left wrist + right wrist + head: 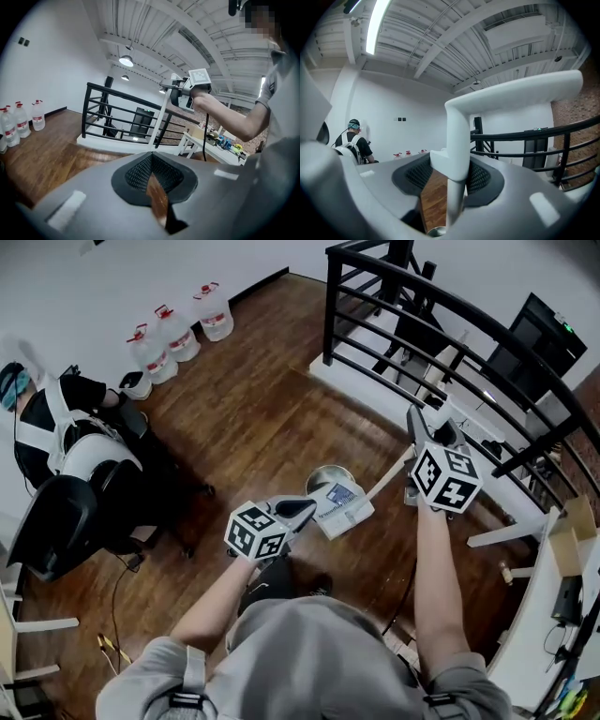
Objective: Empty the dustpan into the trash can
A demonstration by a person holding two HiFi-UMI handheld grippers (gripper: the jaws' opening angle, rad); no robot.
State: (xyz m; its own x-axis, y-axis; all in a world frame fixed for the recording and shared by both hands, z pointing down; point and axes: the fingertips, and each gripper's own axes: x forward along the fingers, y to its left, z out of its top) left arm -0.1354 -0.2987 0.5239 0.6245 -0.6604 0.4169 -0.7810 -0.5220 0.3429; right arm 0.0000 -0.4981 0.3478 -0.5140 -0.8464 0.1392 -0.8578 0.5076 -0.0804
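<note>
1. The left gripper is low and left of centre, pointing right toward the dustpan. Its jaws are pressed almost together. Only a thin slit of wooden floor shows between them, and nothing is in them.
2. The dustpan hangs just right of those jaws, close to their tips; whether they touch cannot be told. Its scoop is white, boxy and tilted, with a pale panel of blue and dark print on the upper face.
3. The can is round and shiny metal. It stands on the floor just beyond the scoop, whose far edge overlaps the can's near rim in the head view.
4. A long, thin white handle runs from the scoop up and to the right. In the right gripper view its top bends over into a flat grip.
5. The right gripper is higher, at the right. Its jaws pinch the handle just under the bend, one pad on each side, with the shaft running down between them toward the can's rim.
</note>
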